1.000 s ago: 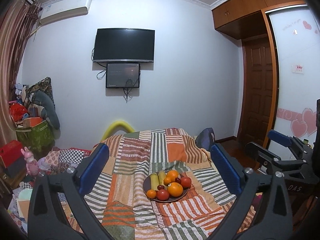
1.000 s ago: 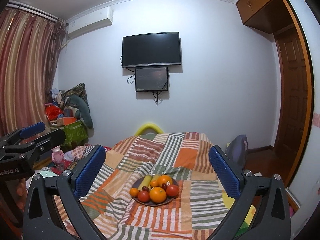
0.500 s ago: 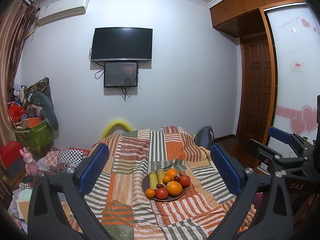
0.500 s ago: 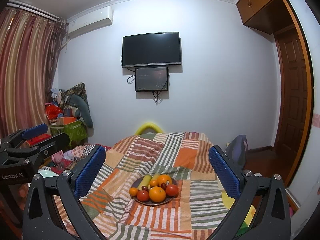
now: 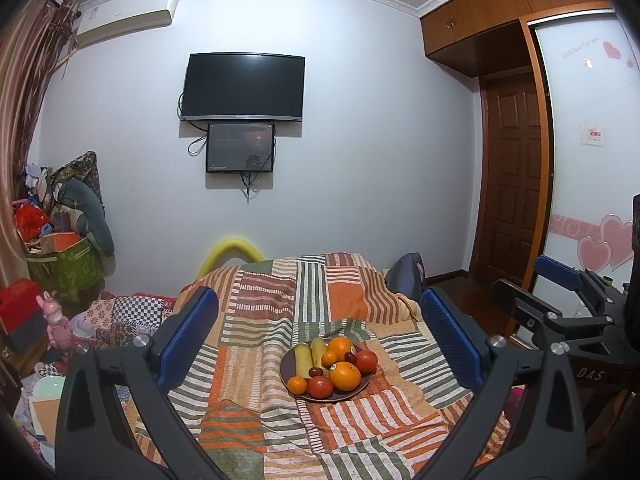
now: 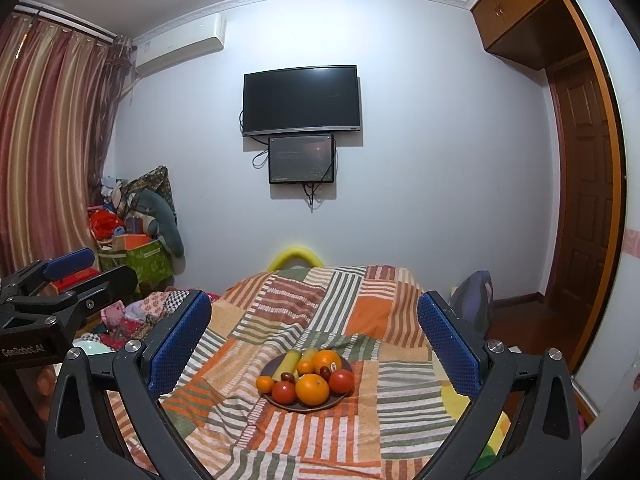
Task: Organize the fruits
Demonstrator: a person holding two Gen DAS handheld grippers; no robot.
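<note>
Left wrist view: left gripper [image 5: 318,334] spread wide, empty.
Right gripper [image 6: 314,334]: likewise.
Fruit plate [image 5: 326,394]: ahead, between fingers, on quilt [image 5: 256,412].
Risk: soft quilt may tip plate; round fruit rolls.

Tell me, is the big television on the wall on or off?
Off, it seems: the television screen is uniformly black in both views.

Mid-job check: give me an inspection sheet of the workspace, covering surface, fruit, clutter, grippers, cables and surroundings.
Surface: striped patchwork blanket, wrinkled.
Job's things: dark plate heaped with oranges, tomatoes, bananas.
Clutter: piled bags and boxes in the left corner; none on the blanket.
Grippers: left gripper and right gripper both open, empty, short of the plate.
Cables: loose wires hanging under the small wall screen.
Surroundings: TV, curtain, wooden door.
</note>
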